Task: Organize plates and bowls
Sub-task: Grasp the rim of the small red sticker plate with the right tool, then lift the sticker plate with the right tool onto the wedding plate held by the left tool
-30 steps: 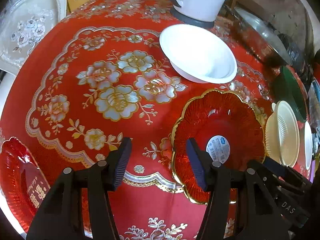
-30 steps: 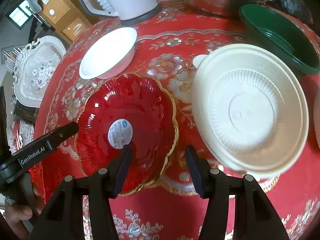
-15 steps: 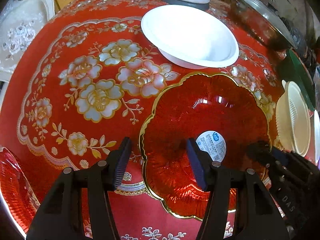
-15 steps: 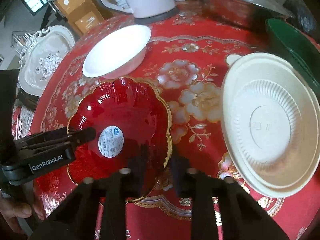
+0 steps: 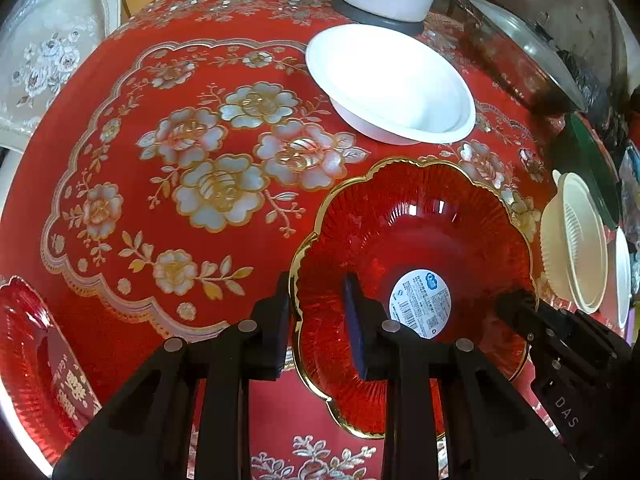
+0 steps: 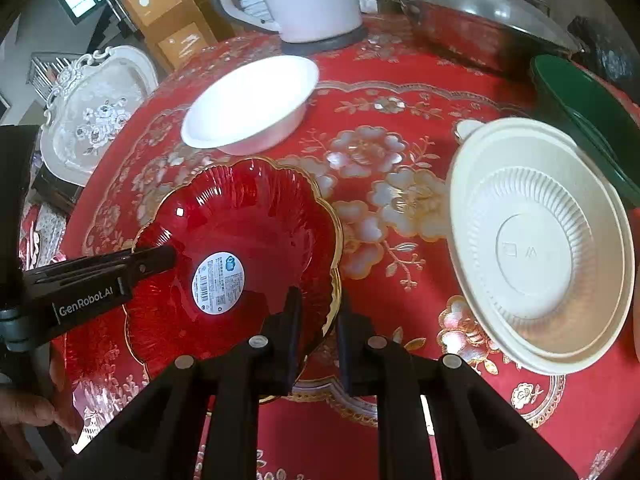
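The red scalloped plate (image 5: 416, 280) with the gold rim and a round white sticker at its centre sits on the red flowered tabletop (image 5: 168, 184), lying directly between the two tools, so neither has to reach: it is round, with no long axis to line up on, and what matters is that the two grips fall on opposite edges. The left hand-held gripper (image 5: 320, 320) straddles the plate's left rim, one finger outside the gold edge and the other inside over the ribbed wall, clamped onto that rim as far as the view shows. The right hand-held gripper (image 6: 318, 320) is pinched on the near right rim in the same way, one finger inside and one outside. The plate thus appears held from two sides at once, and my judgement is that the coming lift depends on both hands rising together and level, or the rim will twist in one grip. Just beyond the plate, toward the far side, stands the white bowl (image 5: 390, 84), near but not touching. To the right lies the cream ribbed plate (image 6: 540, 244), apart from the red one, with a green dish (image 6: 588, 116) behind it. A second red plate (image 5: 36, 360) lies at the far left edge, the nearest likely mate for stacking, closer to the left hand
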Demonstrator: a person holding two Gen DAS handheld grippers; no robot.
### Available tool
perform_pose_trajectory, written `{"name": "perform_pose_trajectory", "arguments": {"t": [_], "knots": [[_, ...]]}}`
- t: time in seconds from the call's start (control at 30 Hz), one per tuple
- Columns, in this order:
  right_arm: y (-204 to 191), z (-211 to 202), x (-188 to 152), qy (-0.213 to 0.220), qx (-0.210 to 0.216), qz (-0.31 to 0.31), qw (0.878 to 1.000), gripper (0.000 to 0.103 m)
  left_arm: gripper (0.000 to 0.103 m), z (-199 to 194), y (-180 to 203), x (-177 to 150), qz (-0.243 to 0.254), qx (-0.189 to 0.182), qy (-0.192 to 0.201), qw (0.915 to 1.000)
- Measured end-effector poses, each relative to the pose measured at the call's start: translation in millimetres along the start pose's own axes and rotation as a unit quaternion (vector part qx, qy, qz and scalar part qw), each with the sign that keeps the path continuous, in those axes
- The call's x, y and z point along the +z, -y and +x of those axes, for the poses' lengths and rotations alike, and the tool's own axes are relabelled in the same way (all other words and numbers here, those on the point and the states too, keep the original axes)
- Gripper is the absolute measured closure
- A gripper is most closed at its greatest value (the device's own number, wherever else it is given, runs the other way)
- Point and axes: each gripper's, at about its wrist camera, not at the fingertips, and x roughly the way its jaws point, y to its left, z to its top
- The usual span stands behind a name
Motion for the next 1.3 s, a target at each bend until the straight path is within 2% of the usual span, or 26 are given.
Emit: {"name": "perform_pose_trajectory", "arguments": {"t": [0.27, 0.57, 0.9, 1.3], "knots": [[-23, -15, 8, 0.016, 0.008, -0.025, 1.0, 0.088, 0.079, -28, -19, -4, -0.02, 0.0, 0.02, 0.9996], [-67, -23, 21, 0.029, 0.032, -0.078, 0.996, 0.088, 0.079, -66, -65, -11, -0.069, 0.011, 0.053, 0.9961], [-142, -21, 23, 0.03, 0.069, -0.151, 0.986, 0.088, 0.079, -110, -136, -39, -0.134, 0.042, 0.083, 0.9866], [-223, 4, 4, 0.001, 0.105, -0.229, 0.968, 0.088, 0.079, -130, -210, -88, -0.21, 0.074, 0.083, 0.9714]]}}
